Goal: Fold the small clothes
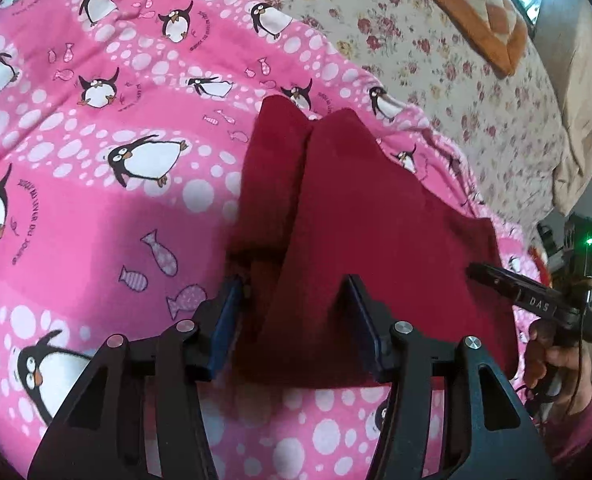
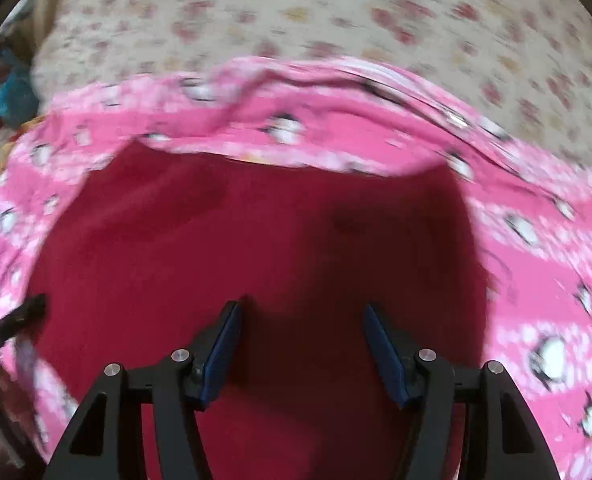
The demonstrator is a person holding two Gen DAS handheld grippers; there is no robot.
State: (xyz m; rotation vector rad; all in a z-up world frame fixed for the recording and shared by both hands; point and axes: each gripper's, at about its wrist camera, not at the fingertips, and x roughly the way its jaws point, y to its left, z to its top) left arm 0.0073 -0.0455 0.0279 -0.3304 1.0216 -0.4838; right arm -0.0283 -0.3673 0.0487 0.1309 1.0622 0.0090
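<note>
Right view blurred; red garment point(image 2: 255, 248) edges smeared, tongs point(image 2: 302, 308) apart.

Dark red garment point(image 1: 360, 216) lies on pink penguin-print blanket point(image 1: 95, 160), partly folded, one raised crease running lengthwise.

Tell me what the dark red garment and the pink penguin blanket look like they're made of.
Dark red garment: probably soft knit or fleece, matte, folding in thick rounded creases. Pink penguin blanket: likely plush fleece, slightly fuzzy with a printed pattern. Neither weave is sharp enough to confirm.
</note>
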